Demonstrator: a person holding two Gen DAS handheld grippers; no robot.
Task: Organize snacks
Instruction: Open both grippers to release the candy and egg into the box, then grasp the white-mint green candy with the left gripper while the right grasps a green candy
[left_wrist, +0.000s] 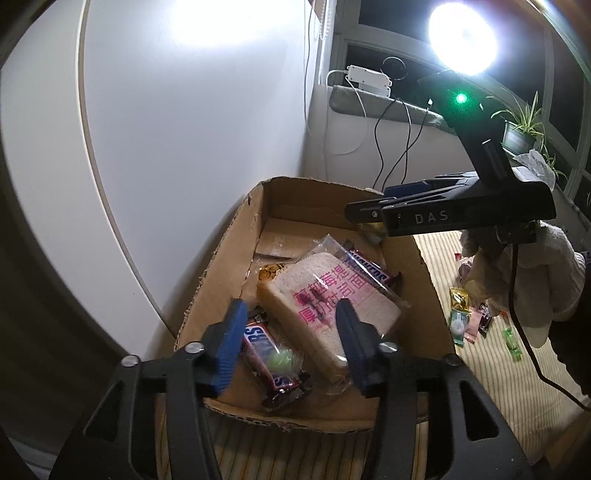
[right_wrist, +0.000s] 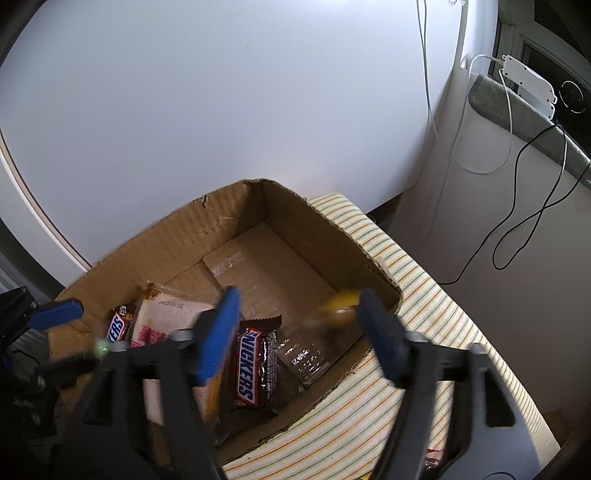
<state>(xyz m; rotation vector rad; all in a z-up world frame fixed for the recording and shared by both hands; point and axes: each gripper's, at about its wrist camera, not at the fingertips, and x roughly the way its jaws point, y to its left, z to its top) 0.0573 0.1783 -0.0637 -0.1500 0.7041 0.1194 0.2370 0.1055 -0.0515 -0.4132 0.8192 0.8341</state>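
Open cardboard box (left_wrist: 236, 236) stands on a striped cloth (right_wrist: 424, 302) against a white wall, flaps torn off, rim ragged. Contents: a wrapped bread slice (left_wrist: 328, 299) with pink print, lying tilted across the middle of the floor; one Snickers bar (left_wrist: 273, 362) at the near wall, partly under the bread's near-left edge; a second Snickers bar (left_wrist: 369, 269) on the far side of the bread, its end poking out from beside the wrapper. Far end of the box floor is bare cardboard with a strip of clear tape. Left gripper (left_wrist: 291, 332) hangs over the near end of the box, jaws partway apart and nothing between the pads; the near bar lies below and between the fingers, and a small pale-green item (left_wrist: 284, 360) rests on it. The right finger overlaps the bread's near corner in view; contact cannot be judged. Right gripper (right_wrist: 299, 325) is over the box's other end, jaws wide, pads free. A yellow-wrapped snack (right_wrist: 338, 308) shows blurred between its fingers, clear of both pads, above a clear plastic wrapper (right_wrist: 306, 358) on the box floor; whether it touches the floor cannot be told. More small snack packets (left_wrist: 469, 317) lie scattered on the cloth outside the box, beyond its right wall.
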